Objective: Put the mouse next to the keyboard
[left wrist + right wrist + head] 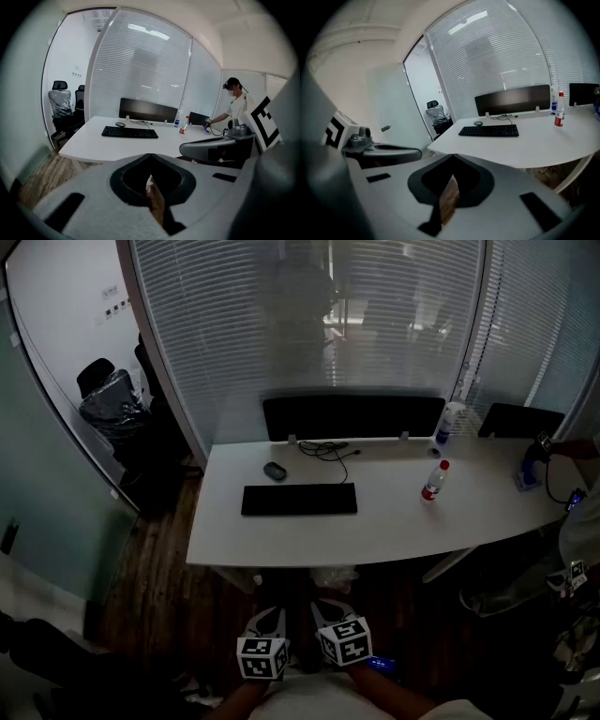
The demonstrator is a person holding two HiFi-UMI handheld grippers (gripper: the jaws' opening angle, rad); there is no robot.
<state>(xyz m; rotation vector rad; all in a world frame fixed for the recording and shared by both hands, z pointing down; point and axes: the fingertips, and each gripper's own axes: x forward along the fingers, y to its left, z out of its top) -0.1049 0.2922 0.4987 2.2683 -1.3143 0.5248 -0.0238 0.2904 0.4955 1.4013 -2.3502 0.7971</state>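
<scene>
A black keyboard lies on the left half of the white desk. A dark mouse sits just behind the keyboard's left part, a small gap away. Both grippers hang low in front of the desk's near edge, well short of it. My left gripper and right gripper are side by side, each shut with nothing held. In the left gripper view the jaw tips meet at the left gripper, with the keyboard and mouse far ahead. The right gripper faces the keyboard and mouse.
A black cable coils behind the keyboard by a dark divider panel. A red-capped bottle and a white spray bottle stand at the desk's right. A person works at the far right end. Black chairs stand left.
</scene>
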